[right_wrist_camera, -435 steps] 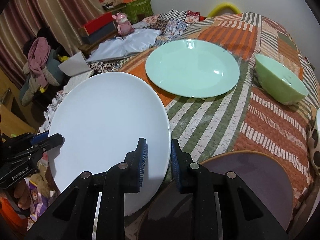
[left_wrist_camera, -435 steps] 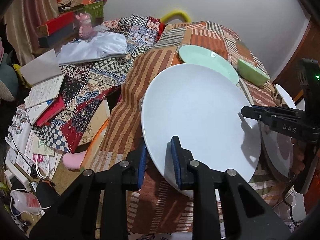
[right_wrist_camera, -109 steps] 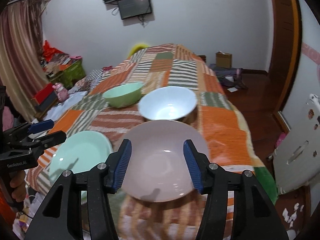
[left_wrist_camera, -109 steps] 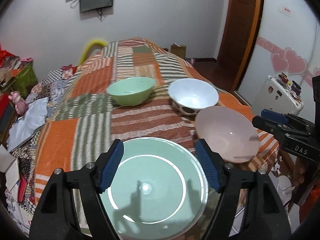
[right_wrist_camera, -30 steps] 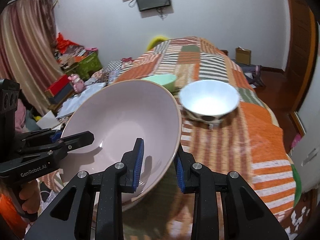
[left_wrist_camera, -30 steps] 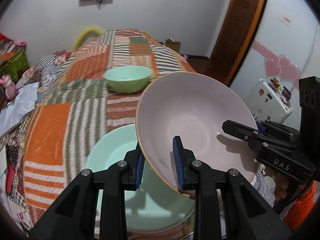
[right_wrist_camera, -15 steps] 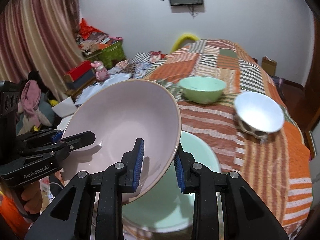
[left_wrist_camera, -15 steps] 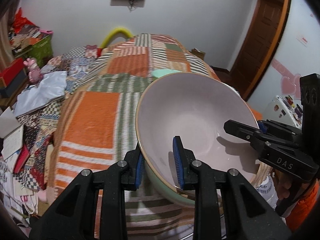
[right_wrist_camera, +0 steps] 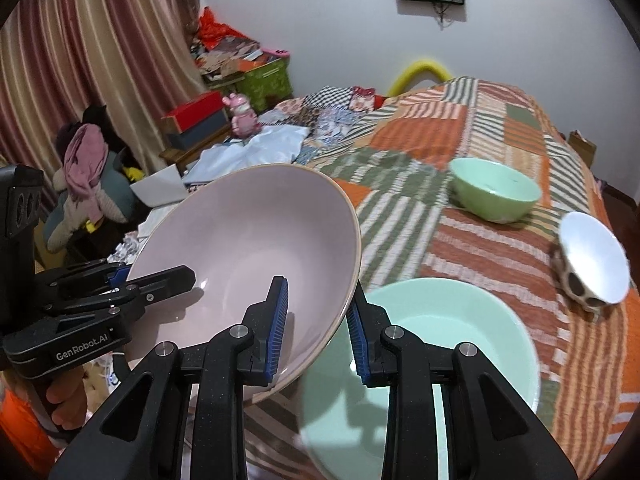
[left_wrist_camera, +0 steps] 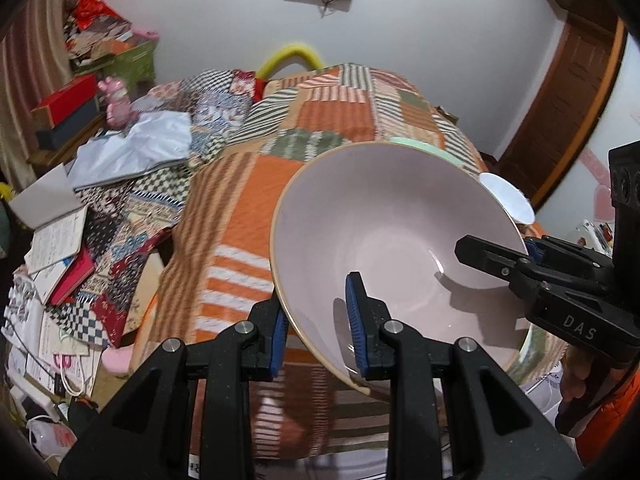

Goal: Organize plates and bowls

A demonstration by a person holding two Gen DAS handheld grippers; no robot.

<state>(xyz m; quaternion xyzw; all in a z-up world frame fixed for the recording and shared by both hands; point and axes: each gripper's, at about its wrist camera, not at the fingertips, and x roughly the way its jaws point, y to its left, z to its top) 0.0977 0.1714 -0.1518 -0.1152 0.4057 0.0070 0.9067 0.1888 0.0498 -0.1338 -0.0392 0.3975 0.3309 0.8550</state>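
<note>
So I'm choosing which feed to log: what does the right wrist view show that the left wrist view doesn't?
Only the right view: the green plate under the load, the whole green bowl, and the curtain. Only the left view: the door and the books on the floor. Both: the pink bowl held off the bedspread, the left gripper and right gripper each shut on its rim, and the white bowl.
</note>
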